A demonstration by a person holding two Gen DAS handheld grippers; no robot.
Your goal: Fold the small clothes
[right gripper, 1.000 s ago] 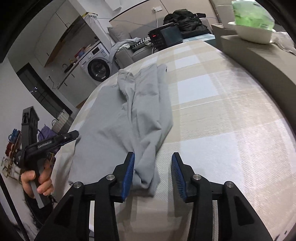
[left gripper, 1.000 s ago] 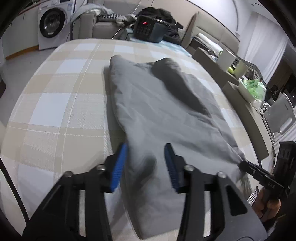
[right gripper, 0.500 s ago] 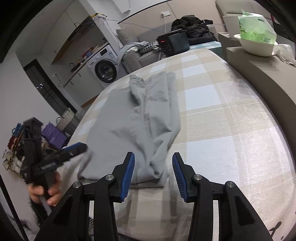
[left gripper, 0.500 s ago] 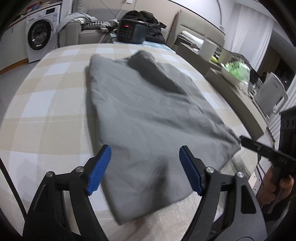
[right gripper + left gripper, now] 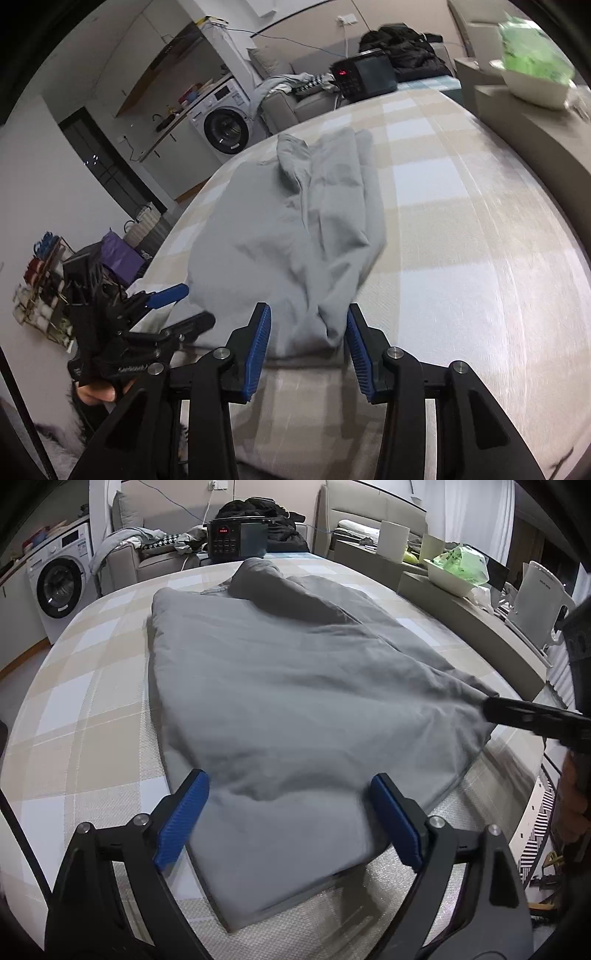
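Note:
A grey garment (image 5: 280, 686) lies spread on the checked table (image 5: 85, 716), a folded-over part along its far right side. My left gripper (image 5: 288, 823) hovers over the garment's near hem, jaws wide and still opening; the cloth lies under the gap and the pads do not press it. In the right wrist view this gripper (image 5: 181, 306) shows at the left, held by a hand. My right gripper (image 5: 308, 350) straddles the near corner of the garment (image 5: 295, 251), jaws closing, with the bunched corner between the blue pads (image 5: 258, 347). Its black finger (image 5: 524, 716) reaches that corner in the left view.
A black appliance with a red display (image 5: 236, 539) stands beyond the table's far end, beside a sofa piled with clothes. A washing machine (image 5: 59, 587) is at the far left. Along the right runs a ledge (image 5: 491, 624) with a bowl holding a green bag, and a white kettle.
My left gripper's jaws have spread from narrow to wide and it has shifted along the garment's near hem. The right gripper has stayed at the near corner.

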